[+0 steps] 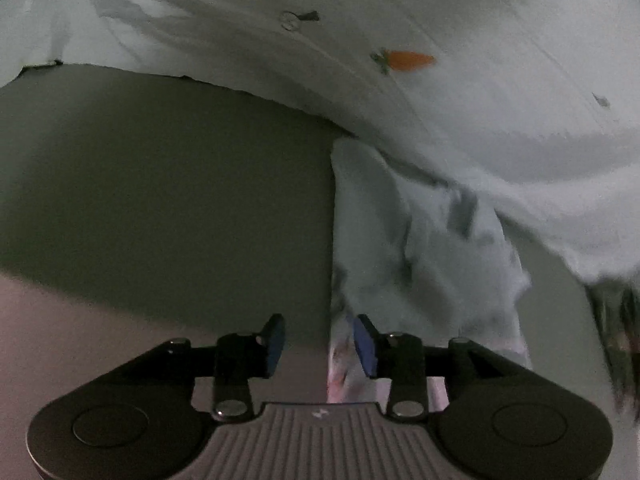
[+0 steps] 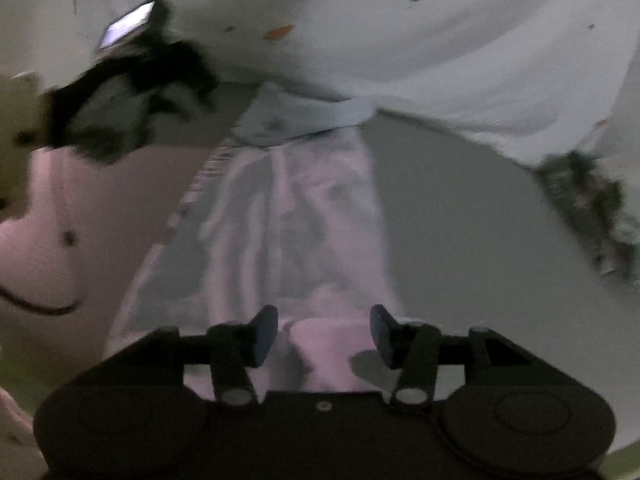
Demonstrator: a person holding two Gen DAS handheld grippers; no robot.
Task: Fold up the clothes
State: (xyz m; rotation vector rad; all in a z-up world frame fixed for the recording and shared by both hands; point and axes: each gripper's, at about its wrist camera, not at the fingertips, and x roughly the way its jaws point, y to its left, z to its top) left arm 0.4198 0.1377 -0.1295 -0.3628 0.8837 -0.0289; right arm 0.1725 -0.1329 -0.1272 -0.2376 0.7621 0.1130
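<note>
A pale, pinkish-white garment (image 2: 304, 216) lies stretched on a grey surface (image 2: 460, 216) and runs away from my right gripper (image 2: 324, 334). The right jaws stand open with a bunched fold of the garment between them, not pinched. In the left wrist view the same pale garment (image 1: 420, 248) runs along the right side. My left gripper (image 1: 318, 344) is open; the cloth's edge lies against the right finger's blue pad (image 1: 366, 346).
A white sheet with orange carrot prints (image 1: 408, 60) covers the far side; it also shows in the right wrist view (image 2: 400, 48). A black-and-white fuzzy item (image 2: 132, 92) and a pink plush shape (image 2: 36, 256) lie at left.
</note>
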